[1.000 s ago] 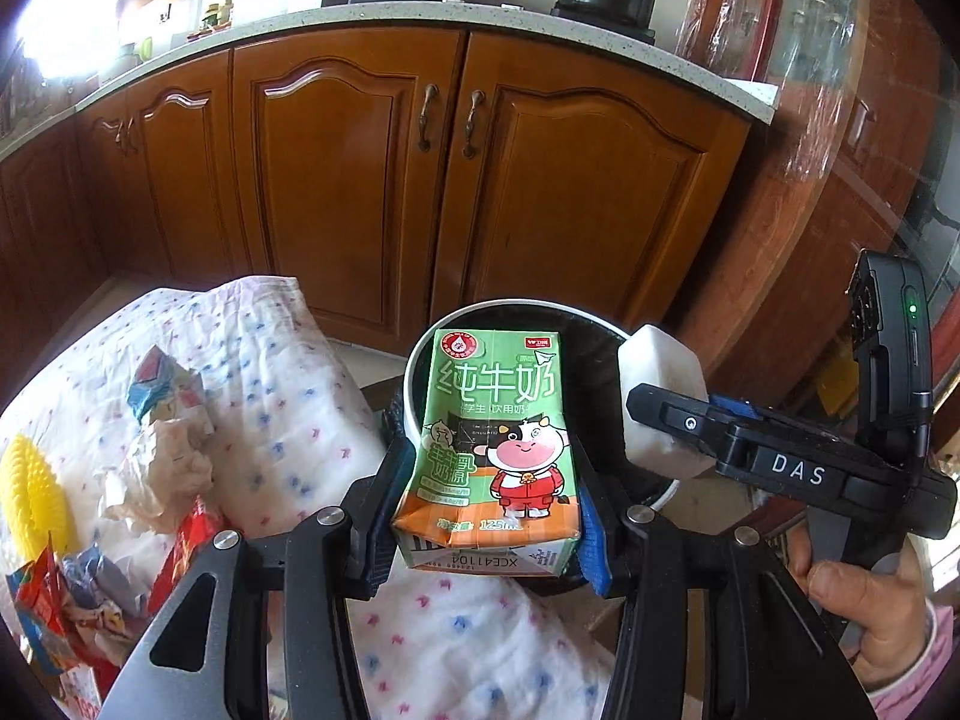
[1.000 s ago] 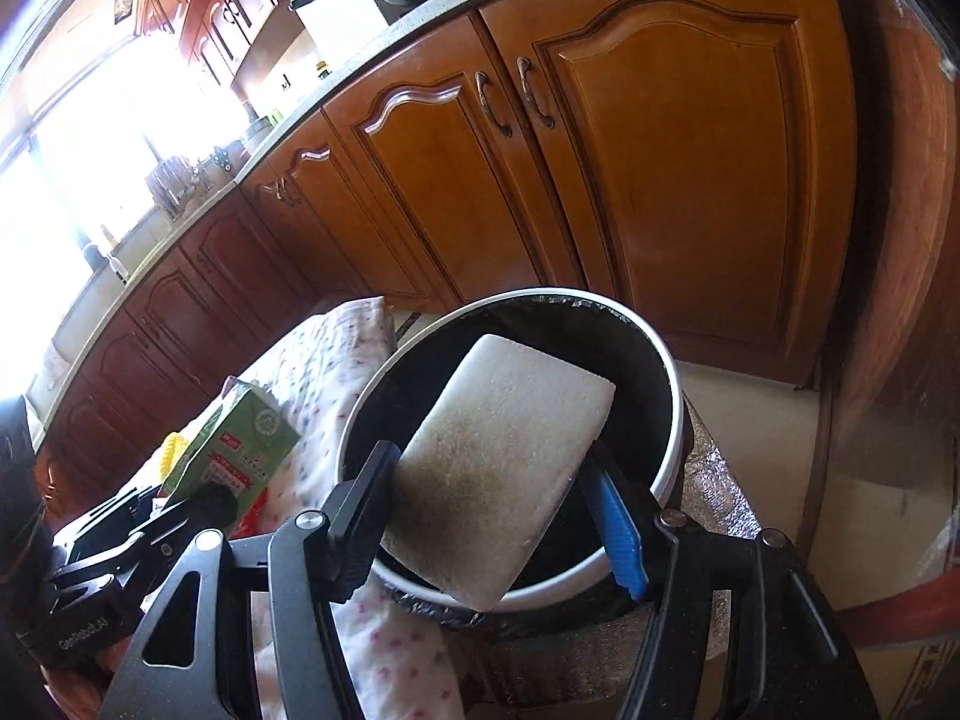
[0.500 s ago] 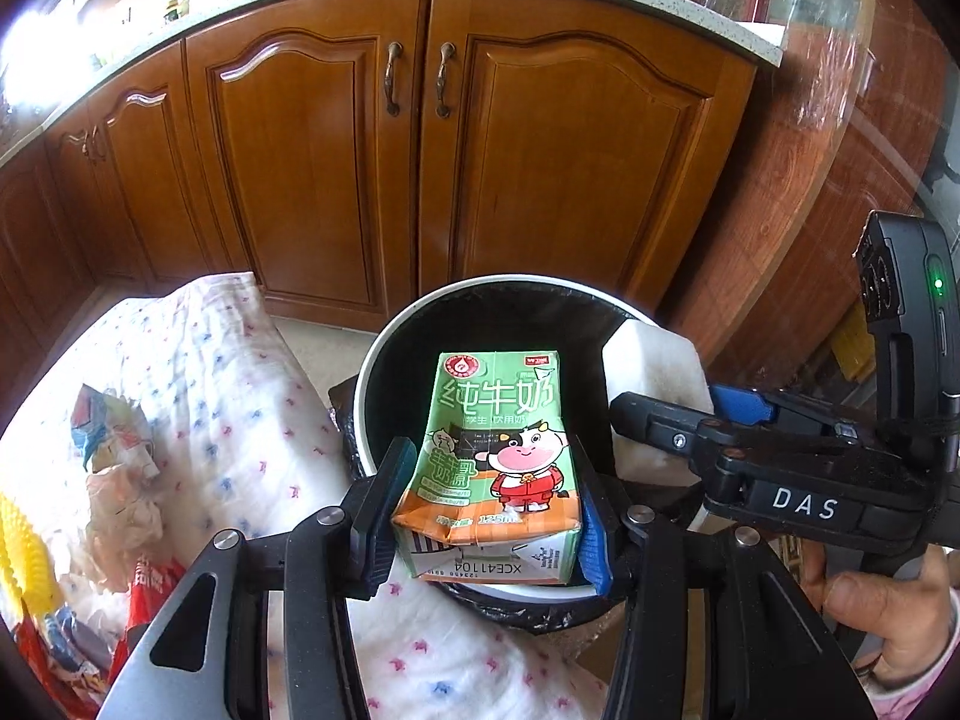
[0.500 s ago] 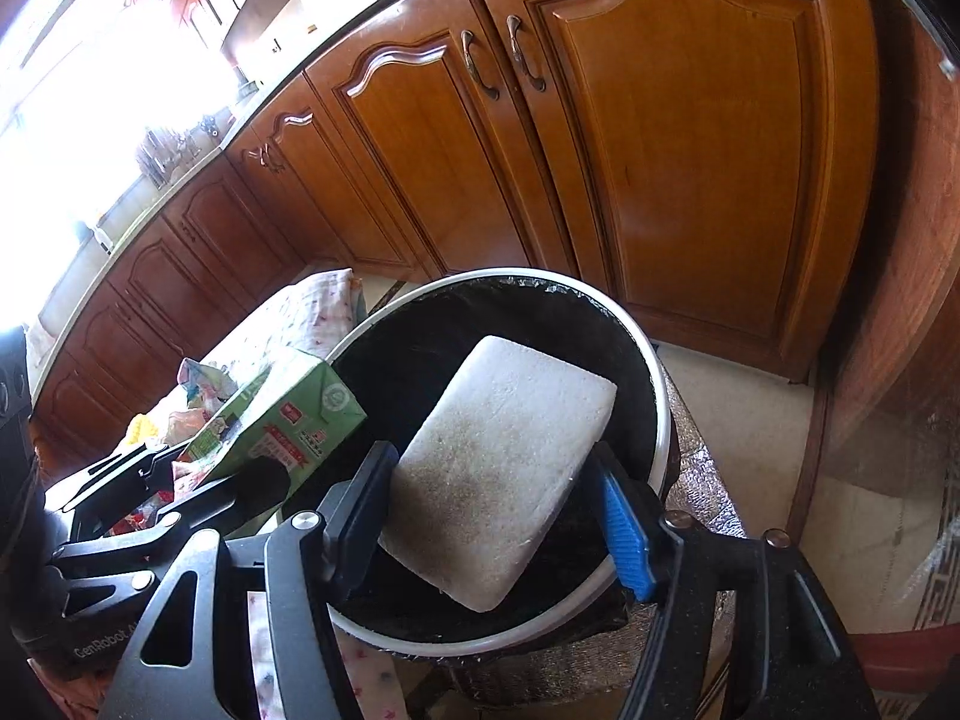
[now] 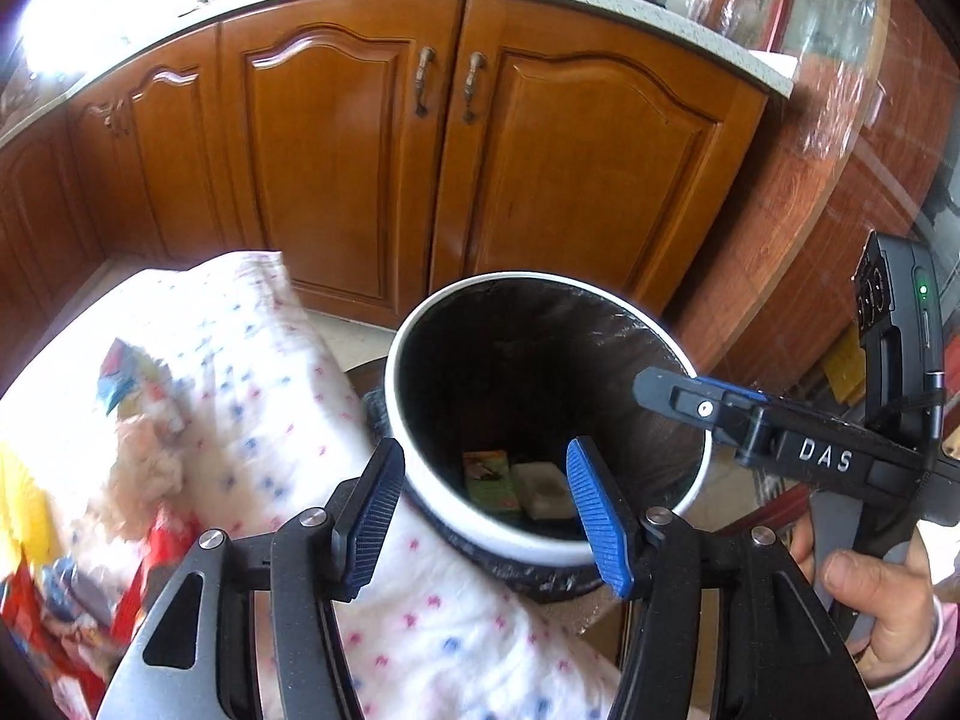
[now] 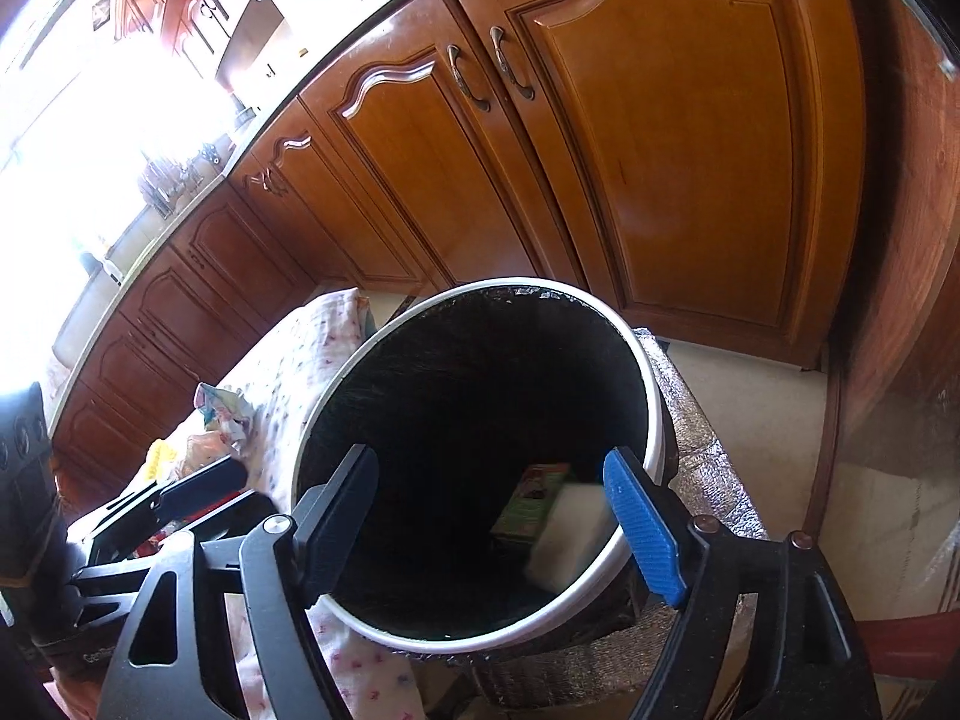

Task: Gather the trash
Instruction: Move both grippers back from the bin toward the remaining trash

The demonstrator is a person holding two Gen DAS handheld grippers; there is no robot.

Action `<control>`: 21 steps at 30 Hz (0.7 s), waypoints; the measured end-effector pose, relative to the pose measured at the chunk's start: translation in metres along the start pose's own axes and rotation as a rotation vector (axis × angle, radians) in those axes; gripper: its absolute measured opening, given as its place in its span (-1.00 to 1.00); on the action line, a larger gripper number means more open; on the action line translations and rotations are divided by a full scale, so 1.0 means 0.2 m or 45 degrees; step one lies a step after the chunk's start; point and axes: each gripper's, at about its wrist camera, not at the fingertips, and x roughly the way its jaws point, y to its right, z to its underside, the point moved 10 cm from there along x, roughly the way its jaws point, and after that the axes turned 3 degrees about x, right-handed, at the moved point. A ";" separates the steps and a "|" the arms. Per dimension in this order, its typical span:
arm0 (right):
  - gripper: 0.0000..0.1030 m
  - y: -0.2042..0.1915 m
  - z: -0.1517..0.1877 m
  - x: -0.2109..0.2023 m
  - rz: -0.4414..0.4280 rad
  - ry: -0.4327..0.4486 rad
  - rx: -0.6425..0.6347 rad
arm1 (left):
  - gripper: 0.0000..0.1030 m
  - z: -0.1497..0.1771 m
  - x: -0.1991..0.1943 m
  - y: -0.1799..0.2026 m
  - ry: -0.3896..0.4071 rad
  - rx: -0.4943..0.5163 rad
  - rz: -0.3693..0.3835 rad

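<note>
A white-rimmed bin [image 5: 420, 498] with a black liner stands by the cloth-covered table. The green milk carton [image 5: 491, 480] and the white foam block [image 5: 543, 489] lie at its bottom. They also show in the right wrist view, the carton [image 6: 531, 501] beside the block [image 6: 570, 531]. My left gripper [image 5: 486, 510] is open and empty above the bin's near rim. My right gripper [image 6: 492, 516] is open and empty over the bin [image 6: 654, 414]; its body shows in the left wrist view [image 5: 780, 438].
A white dotted cloth [image 5: 252, 396] covers the table left of the bin, with crumpled wrappers [image 5: 132, 420], red packets [image 5: 144, 576] and a yellow item [image 6: 159, 459] on it. Wooden cabinet doors [image 5: 420, 168] stand behind. A wooden panel [image 5: 810, 210] is on the right.
Both grippers have opened. The milk carton left the left gripper and the foam block left the right gripper; both now lie at the bottom of the bin.
</note>
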 end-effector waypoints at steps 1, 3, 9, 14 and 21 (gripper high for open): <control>0.55 -0.01 0.00 -0.01 -0.005 0.005 0.003 | 0.09 0.02 -0.02 -0.02 0.007 -0.015 -0.001; 0.55 -0.03 0.02 -0.03 -0.014 0.018 0.005 | 0.11 0.06 -0.07 -0.06 0.022 -0.037 -0.009; 0.55 -0.12 0.11 -0.12 -0.062 0.087 0.023 | 0.14 0.20 -0.23 -0.16 0.065 -0.103 -0.060; 0.66 -0.21 0.24 -0.16 -0.102 0.127 0.044 | 0.15 0.34 -0.38 -0.24 0.103 -0.151 -0.101; 0.72 -0.38 0.41 -0.18 -0.137 0.149 0.008 | 0.18 0.50 -0.59 -0.36 0.145 -0.224 -0.156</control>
